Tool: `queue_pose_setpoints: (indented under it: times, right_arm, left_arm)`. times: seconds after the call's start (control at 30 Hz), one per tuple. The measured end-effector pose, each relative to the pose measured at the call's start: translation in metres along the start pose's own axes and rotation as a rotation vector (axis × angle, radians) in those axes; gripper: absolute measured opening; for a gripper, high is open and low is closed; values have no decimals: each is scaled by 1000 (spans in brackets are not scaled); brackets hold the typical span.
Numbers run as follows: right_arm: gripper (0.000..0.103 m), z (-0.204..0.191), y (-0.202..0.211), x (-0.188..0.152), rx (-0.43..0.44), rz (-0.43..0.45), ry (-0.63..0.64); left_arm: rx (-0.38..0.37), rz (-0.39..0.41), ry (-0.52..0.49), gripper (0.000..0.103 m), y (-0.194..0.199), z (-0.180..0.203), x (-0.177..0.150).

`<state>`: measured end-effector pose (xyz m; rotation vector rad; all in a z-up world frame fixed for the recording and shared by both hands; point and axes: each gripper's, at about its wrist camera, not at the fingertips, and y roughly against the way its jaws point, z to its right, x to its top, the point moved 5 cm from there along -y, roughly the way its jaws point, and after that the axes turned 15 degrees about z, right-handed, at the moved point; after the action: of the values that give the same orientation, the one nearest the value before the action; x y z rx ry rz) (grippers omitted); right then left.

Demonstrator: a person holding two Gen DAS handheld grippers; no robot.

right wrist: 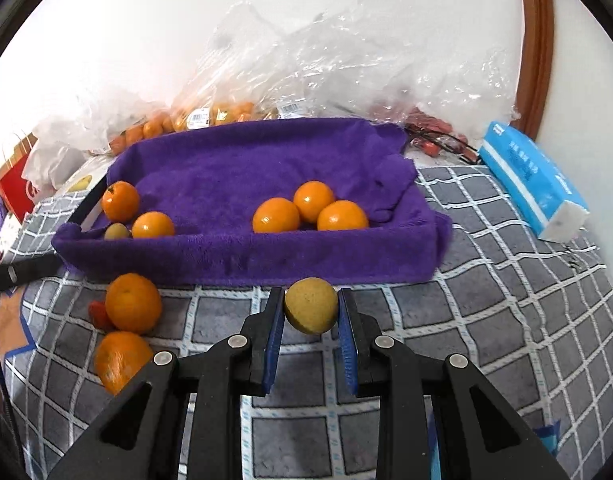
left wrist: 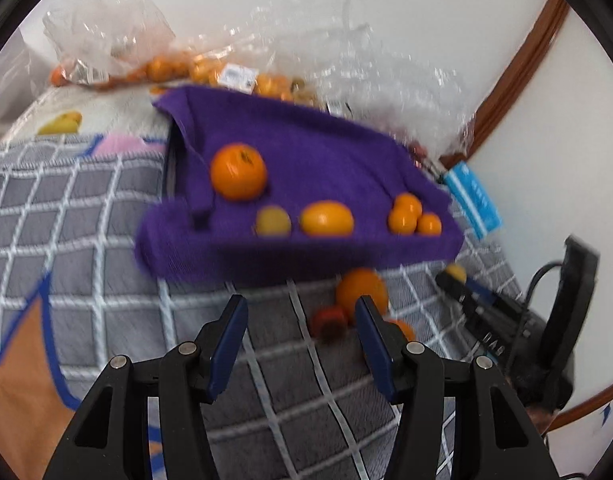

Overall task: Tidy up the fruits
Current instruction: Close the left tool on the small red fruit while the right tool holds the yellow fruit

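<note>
A purple towel-lined tray [right wrist: 242, 256] sits on the grey checked cloth and holds several orange fruits, among them three together [right wrist: 310, 210] and a small yellow-green one [right wrist: 116, 232]. My right gripper [right wrist: 311, 310] is shut on a yellow-green fruit [right wrist: 311, 306], just in front of the tray's near edge. Two oranges [right wrist: 133, 307] [right wrist: 120, 358] and a red fruit [right wrist: 100, 315] lie on the cloth at the left. My left gripper [left wrist: 300, 316] is open and empty, in front of the tray [left wrist: 266, 256], near an orange [left wrist: 360, 288] and a red fruit [left wrist: 328, 320].
Clear plastic bags with oranges [right wrist: 210, 116] lie behind the tray by the wall. A blue tissue pack [right wrist: 534, 180] lies at the right. A red paper bag [right wrist: 14, 192] stands far left. The right gripper [left wrist: 506, 312] shows in the left wrist view.
</note>
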<state>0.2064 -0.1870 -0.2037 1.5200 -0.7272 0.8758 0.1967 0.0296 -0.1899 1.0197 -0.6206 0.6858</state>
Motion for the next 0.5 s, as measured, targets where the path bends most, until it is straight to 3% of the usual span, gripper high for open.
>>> queue_pose_setpoints:
  times: [0.23,0.5]
  right_arm:
    - [26,11,5,-3,10,4,-48]
    - [26,5,4,-2,26,2,-33]
  left_arm:
    - [14,-40,-43,46,-15,14,-14]
    - [32,-11,-122,42,-25,24,-14]
